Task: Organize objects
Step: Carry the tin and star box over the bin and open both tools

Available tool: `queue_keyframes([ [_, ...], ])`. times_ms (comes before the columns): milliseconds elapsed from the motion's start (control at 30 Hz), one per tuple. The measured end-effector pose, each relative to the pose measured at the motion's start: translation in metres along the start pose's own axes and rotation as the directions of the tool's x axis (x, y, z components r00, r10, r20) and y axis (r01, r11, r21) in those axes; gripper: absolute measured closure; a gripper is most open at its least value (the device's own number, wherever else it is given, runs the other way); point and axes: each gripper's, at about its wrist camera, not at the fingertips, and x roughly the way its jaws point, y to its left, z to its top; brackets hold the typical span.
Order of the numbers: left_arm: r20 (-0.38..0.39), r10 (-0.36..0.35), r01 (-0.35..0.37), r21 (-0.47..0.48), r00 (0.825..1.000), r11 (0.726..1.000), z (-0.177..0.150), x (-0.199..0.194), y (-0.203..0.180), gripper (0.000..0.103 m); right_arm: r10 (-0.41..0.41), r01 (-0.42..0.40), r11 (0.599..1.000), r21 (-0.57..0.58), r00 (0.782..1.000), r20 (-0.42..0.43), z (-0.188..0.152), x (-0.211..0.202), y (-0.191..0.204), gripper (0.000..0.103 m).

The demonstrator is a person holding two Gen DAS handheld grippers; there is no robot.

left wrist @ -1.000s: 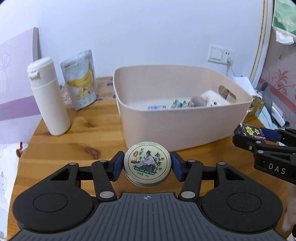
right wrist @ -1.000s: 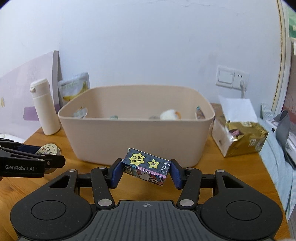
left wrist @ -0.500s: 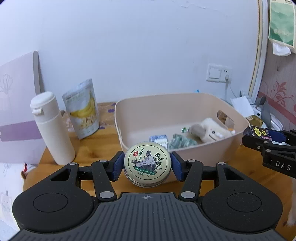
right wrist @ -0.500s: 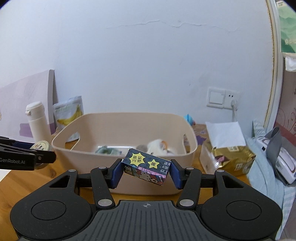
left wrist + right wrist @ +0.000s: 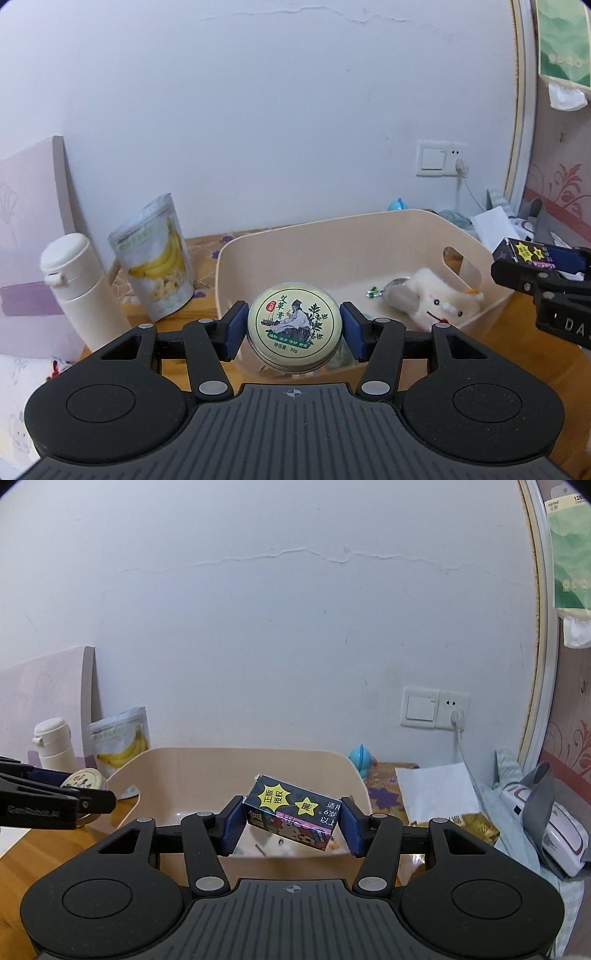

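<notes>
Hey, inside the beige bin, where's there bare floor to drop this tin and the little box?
The beige bin has bare floor along its back wall and toward its left wall. The right end is crowded: the plush toy lies by the handle cutout, with a green wrapper beside it. More small items sit against the near wall, mostly hidden by the round tin.

The bin [image 5: 369, 236] is open on top; a plush toy [image 5: 439, 302] fills its 3 o'clock end, and a bottle [image 5: 79, 291] and pouch [image 5: 155, 258] stand at 10 o'clock.

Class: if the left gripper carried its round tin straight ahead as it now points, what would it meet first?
Probably the far wall of the beige plastic bin; the left gripper, holding the round metal tin, seems above the rim, but depth is unclear.
</notes>
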Motion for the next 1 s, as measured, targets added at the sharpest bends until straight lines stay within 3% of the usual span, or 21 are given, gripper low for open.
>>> queue_keyframes([
  [600,-0.154,-0.054,0.051,-0.027,0.987,0.998,0.008,0.096,-0.019,0.048,-0.024,0.024,1.0,0.002,0.997,-0.071,0.002,0.07,-0.015,0.051],
  [1000,-0.208,-0.057,0.055,-0.013,0.976,0.998,0.005,0.119,-0.033,0.047,-0.012,0.007,1.0,-0.029,0.987,-0.16,-0.008,0.098,-0.014,0.051],
])
